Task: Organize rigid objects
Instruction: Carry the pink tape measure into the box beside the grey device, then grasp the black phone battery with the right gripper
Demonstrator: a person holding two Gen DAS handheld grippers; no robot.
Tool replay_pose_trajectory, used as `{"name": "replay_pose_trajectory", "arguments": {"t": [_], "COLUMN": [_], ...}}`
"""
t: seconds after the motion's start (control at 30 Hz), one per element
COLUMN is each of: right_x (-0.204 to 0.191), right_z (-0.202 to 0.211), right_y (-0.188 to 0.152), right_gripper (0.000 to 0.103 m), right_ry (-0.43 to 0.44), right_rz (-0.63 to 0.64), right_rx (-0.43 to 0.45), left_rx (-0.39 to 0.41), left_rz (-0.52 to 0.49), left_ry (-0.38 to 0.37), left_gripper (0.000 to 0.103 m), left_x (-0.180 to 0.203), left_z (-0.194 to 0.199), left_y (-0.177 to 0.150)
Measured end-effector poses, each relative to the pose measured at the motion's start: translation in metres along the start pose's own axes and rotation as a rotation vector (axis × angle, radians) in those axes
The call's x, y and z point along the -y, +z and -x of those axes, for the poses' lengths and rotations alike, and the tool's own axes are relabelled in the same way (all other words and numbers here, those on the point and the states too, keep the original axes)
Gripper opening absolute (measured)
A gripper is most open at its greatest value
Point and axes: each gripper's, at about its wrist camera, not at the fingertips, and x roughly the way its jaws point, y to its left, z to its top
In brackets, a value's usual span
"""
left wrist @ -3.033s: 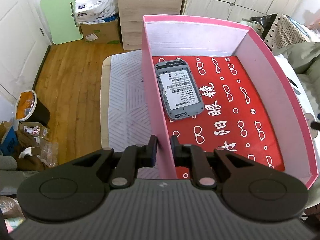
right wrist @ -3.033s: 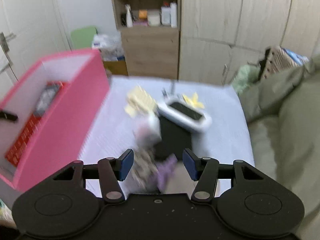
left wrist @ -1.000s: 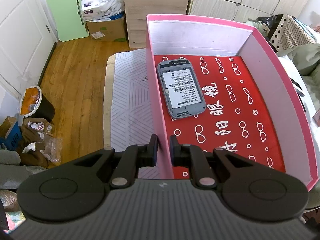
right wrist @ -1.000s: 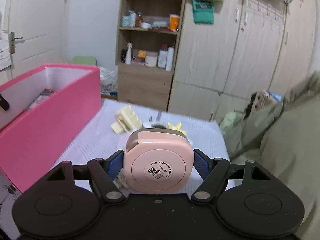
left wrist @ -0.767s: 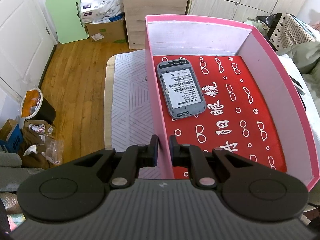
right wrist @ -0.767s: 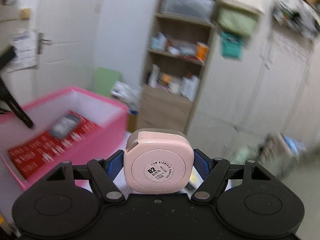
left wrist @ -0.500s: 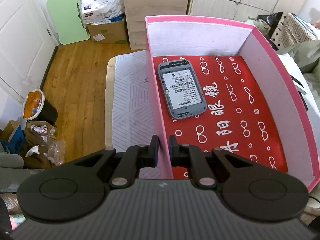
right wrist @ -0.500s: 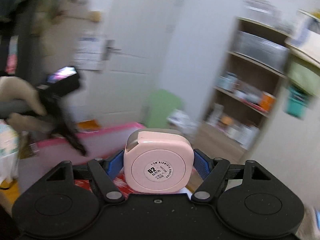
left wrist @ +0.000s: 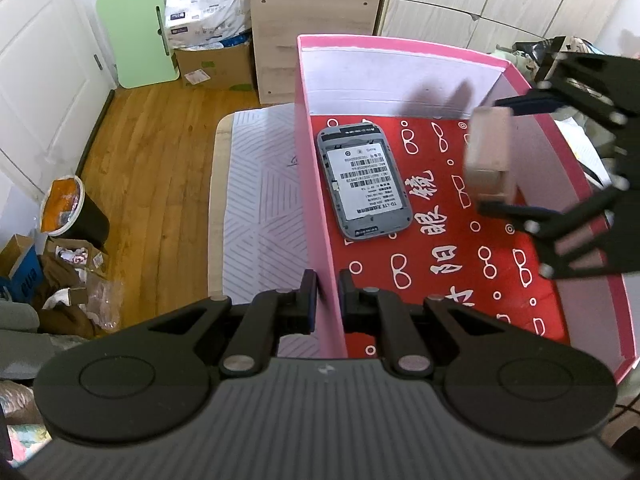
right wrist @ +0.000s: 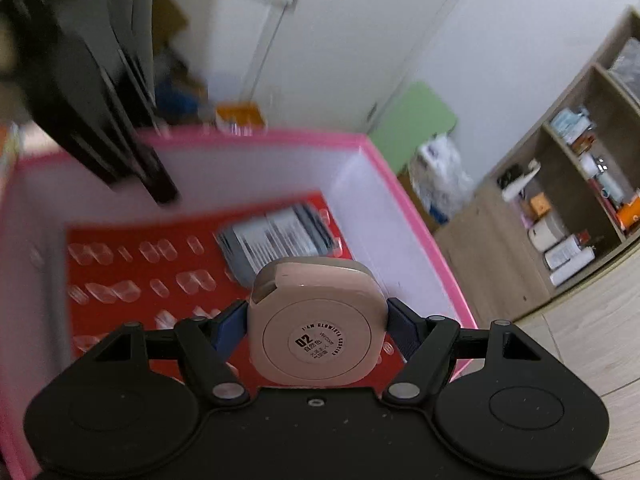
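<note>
A pink box (left wrist: 400, 46) with a red patterned floor stands on the table. My left gripper (left wrist: 325, 296) is shut on its left wall. A grey device (left wrist: 363, 176) with a barcode label lies flat inside, toward the left. My right gripper (right wrist: 316, 320) is shut on a pink rounded case (right wrist: 318, 322) marked 02. In the left wrist view that pink case (left wrist: 490, 156) and the right gripper (left wrist: 500, 152) hang over the box's right side, above the red floor. The right wrist view shows the grey device (right wrist: 280, 240) blurred below the case, and the left gripper (right wrist: 160, 194) reaching down to the box wall at upper left.
A striped white cloth (left wrist: 260, 184) covers the table left of the box. Beyond lie a wooden floor, a green board (left wrist: 136, 34), cardboard boxes (left wrist: 216, 60) and a wooden cabinet (left wrist: 316, 32). A bin (left wrist: 70, 212) and litter sit at the left. Bedding (left wrist: 576, 148) lies right of the box.
My right gripper has swung left with the pink case, rolled, and now hangs over the box interior; it has entered the left wrist view. The left gripper and box have stayed put.
</note>
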Motion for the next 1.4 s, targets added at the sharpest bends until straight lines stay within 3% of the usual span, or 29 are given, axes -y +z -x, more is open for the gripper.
{"name": "replay_pose_trajectory", "arguments": {"t": [0.1, 0.27, 0.5, 0.63, 0.77, 0.93, 1.17, 1.4], "right_x": [0.010, 0.020, 0.026, 0.029, 0.036, 0.058, 0.046, 0.042], "right_z": [-0.026, -0.060, -0.080, -0.081, -0.055, 0.009, 0.080, 0.106], "right_y": [0.012, 0.038, 0.055, 0.054, 0.044, 0.018, -0.036, -0.075], "right_gripper": [0.078, 0.078, 0.077, 0.078, 0.079, 0.080, 0.080, 0.077], "right_ry": [0.021, 0.058, 0.129, 0.125, 0.115, 0.147, 0.027, 0.021], "right_rz": [0.021, -0.006, -0.031, -0.039, -0.105, -0.338, -0.517, -0.620], "right_rx": [-0.111, -0.206, -0.220, -0.213, -0.132, 0.029, 0.245, 0.254], "left_rx": [-0.003, -0.005, -0.001, -0.001, 0.000, 0.000, -0.003, 0.003], "left_rz": [-0.006, 0.001, 0.007, 0.006, 0.002, -0.016, -0.019, -0.010], "left_ry": [0.003, 0.002, -0.004, -0.008, -0.007, -0.007, -0.005, 0.017], "left_gripper": [0.010, 0.010, 0.010, 0.010, 0.010, 0.010, 0.010, 0.009], "left_x": [0.002, 0.001, 0.000, 0.000, -0.001, 0.000, 0.001, 0.005], "left_z": [0.000, -0.001, 0.000, 0.001, 0.000, 0.000, 0.001, 0.006], "left_y": [0.001, 0.002, 0.002, 0.002, 0.002, 0.001, 0.001, 0.000]}}
